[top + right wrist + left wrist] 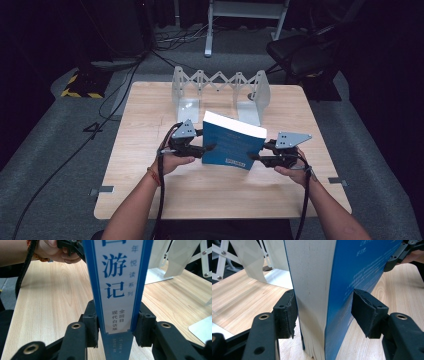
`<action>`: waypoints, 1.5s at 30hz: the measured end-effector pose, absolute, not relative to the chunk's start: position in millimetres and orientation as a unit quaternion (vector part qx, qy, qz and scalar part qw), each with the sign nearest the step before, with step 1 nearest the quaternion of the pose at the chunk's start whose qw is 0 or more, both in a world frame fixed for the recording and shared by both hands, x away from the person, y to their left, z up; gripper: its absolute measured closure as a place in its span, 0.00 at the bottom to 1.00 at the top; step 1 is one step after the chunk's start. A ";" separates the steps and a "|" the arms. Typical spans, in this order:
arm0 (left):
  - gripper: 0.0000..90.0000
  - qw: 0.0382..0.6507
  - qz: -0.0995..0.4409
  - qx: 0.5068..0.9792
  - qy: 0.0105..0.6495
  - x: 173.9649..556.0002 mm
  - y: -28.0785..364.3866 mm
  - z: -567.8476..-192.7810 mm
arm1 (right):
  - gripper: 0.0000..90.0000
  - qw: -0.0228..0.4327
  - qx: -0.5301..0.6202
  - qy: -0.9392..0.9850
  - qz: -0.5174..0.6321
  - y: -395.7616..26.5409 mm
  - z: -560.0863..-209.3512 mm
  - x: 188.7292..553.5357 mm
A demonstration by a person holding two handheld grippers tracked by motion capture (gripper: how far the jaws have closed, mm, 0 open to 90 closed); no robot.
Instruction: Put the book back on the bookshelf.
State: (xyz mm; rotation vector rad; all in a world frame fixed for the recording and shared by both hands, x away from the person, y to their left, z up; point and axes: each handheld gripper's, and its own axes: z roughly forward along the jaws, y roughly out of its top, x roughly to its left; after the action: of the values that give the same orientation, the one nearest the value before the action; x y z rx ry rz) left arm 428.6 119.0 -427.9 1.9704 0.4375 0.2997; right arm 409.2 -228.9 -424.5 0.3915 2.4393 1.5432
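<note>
1. Holding blue book (232, 145) upright over mid-table, between both grippers, tilted a bit, top edge leaning away toward far side. Bottom edge at or just above wood; contact unclear.
2. Long axis runs roughly left-right across table: page edge at left end, spine at right end.
3. Left gripper (204, 148) at page-edge end. In left gripper view, pads straddle book (329, 290) thickness; left pad looks to touch back cover, right pad (365, 308) shows slight gap to front cover. So loosely closed around it, firm pinch not confirmed.
4. Right gripper (255, 157) at spine end. In right gripper view, both pads pressed on covers either side of spine (117, 285): pinching book, looks tight.
5. Key relation: expandable white bookend rack (220, 92) sits straight behind book, toward far edge, near but apart. Rack's open slot between its two end plates lies parallel to book's long axis; slot looks wide enough.
6. Judgement: likely next move = push fwd and set book down standing between end plates. Both hands abt equally near rack; right grip probably carries load.
7. Risk: if left pinch stays loose, page end may sag or fan on the way. Tilt needs squaring before set-down, else book may tip off base plate (189, 107).
8. Table (150, 190) otherwise bare near hands.
</note>
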 end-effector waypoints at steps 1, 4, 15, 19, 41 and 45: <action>0.44 0.525 0.125 0.822 0.184 429.5 119.7 -428.1 | 0.67 0.113 0.138 0.831 0.527 -229.0 -424.8 408.8; 0.45 0.532 0.119 0.818 0.185 430.6 120.4 -429.8 | 0.67 0.109 0.141 0.830 0.528 -229.0 -424.7 410.1; 0.49 0.542 0.115 0.812 0.186 429.7 121.5 -431.8 | 0.63 0.101 0.144 0.823 0.540 -210.8 -435.9 425.8; 0.48 0.542 0.116 0.811 0.187 429.3 121.6 -432.3 | 0.53 0.085 0.139 0.836 0.523 -208.1 -437.8 427.0; 0.44 0.526 0.123 0.819 0.194 440.4 106.5 -427.1 | 0.69 0.108 0.159 0.790 0.583 -214.2 -436.7 421.9; 0.44 0.520 0.118 0.825 0.186 447.2 94.3 -424.7 | 0.69 0.115 0.165 0.791 0.577 -222.7 -435.2 421.9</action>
State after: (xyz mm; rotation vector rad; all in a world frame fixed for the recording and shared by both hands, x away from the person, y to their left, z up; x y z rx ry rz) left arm 447.2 94.3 -424.7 1.9787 0.4468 0.2831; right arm 421.9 -222.7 -435.2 0.4833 2.3196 1.6926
